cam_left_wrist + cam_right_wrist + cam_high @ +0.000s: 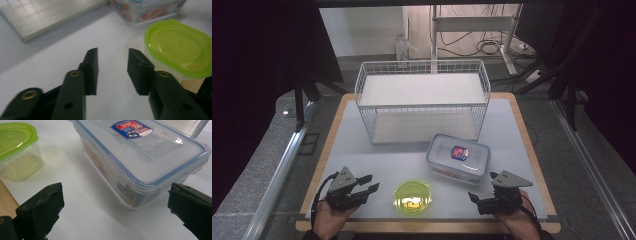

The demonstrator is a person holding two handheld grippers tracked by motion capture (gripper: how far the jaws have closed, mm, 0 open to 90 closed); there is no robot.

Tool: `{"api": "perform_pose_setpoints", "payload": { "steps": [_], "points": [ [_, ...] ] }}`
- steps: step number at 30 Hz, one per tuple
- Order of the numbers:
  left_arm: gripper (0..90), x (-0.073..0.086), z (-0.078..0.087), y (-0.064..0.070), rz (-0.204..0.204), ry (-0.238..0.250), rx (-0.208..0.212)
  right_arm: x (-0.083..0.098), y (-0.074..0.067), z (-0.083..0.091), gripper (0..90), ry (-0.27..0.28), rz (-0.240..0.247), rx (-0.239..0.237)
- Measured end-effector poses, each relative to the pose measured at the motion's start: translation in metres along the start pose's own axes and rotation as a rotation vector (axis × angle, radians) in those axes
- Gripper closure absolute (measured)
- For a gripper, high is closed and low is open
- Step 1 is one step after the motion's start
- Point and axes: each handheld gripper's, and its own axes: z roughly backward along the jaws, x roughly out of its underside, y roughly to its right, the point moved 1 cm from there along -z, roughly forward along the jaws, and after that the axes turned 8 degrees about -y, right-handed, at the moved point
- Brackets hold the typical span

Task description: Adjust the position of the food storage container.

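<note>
We see a white surface (362, 155) with a wood rim. At the back of it stands a white wire basket (422, 100), a flat white shelf board inside. In front of the basket, toward the right, sits a clear rectangular box (458, 157) with a blue-edged snap lid and a red-blue label; some printed contents show through its wall. Left of it and nearer us, a small clear tub with a lime green lid (412, 197), just apart from the box, something yellowish inside.

Left gripper (365, 185) is at the near left of the surface, held in a hand (329, 217), jaws apart, nothing between them, pointing toward the tub. Right gripper (475, 199) is at the near right, jaws wide apart and empty; in the right gripper view the box lies straight ahead, not touched.
</note>
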Motion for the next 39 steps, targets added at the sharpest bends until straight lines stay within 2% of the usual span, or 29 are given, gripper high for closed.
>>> {"api": "perform_pose_setpoints", "payload": {
  "steps": [6,7,8,9,10,13,18,20,21,22,27,31,37,39],
  "points": [
    [83.2,-0.009,-0.001,0.014,-0.037,0.002,0.043,0.0,-0.001,0.0,2.1,-0.009,-0.005,-0.002],
    [83.2,-0.011,-0.003,0.019,-0.048,-0.004,0.064,-0.001,-0.001,0.0,2.3,-0.009,-0.006,-0.002],
    [87.9,-0.015,-0.005,0.025,-0.068,-0.005,0.094,-0.001,-0.001,0.0,2.6,-0.01,-0.006,-0.001],
    [89.4,-0.015,-0.005,0.025,-0.068,-0.005,0.094,-0.001,-0.001,0.0,2.6,-0.01,-0.006,-0.001],
    [89.8,-0.019,-0.007,0.031,-0.087,-0.005,0.127,-0.001,-0.001,0.0,2.7,-0.011,-0.007,0.0],
    [89.8,-0.025,-0.011,0.04,-0.108,-0.003,0.184,-0.001,-0.002,0.0,2.9,-0.01,-0.008,0.001],
    [89.8,-0.034,-0.018,0.051,-0.133,0.001,0.21,-0.001,-0.002,0.0,3.3,-0.015,-0.008,0.003],
    [89.7,-0.04,-0.023,0.065,-0.165,0.004,0.226,-0.001,-0.003,-0.001,3.4,-0.018,-0.001,0.005],
    [89.8,-0.04,-0.023,0.065,-0.165,0.004,0.226,-0.001,-0.003,-0.001,3.4,-0.018,-0.001,0.005],
    [89.8,-0.043,-0.026,0.074,-0.19,-0.002,0.24,-0.001,-0.003,-0.001,3.4,-0.018,-0.002,0.004],
    [89.8,-0.046,-0.036,0.096,-0.247,-0.03,0.276,-0.001,-0.001,-0.001,3.3,-0.017,-0.016,-0.004],
    [89.8,-0.045,-0.046,0.107,-0.261,-0.056,0.293,-0.001,-0.001,0.0,2.6,-0.018,-0.015,-0.013],
    [89.7,-0.044,-0.059,0.117,-0.249,-0.091,0.322,0.0,-0.002,-0.002,2.5,-0.027,-0.007,-0.016],
    [89.7,-0.043,-0.064,0.119,-0.26,-0.108,0.309,0.0,-0.002,-0.003,2.5,-0.041,-0.002,-0.005]
  ]
}}
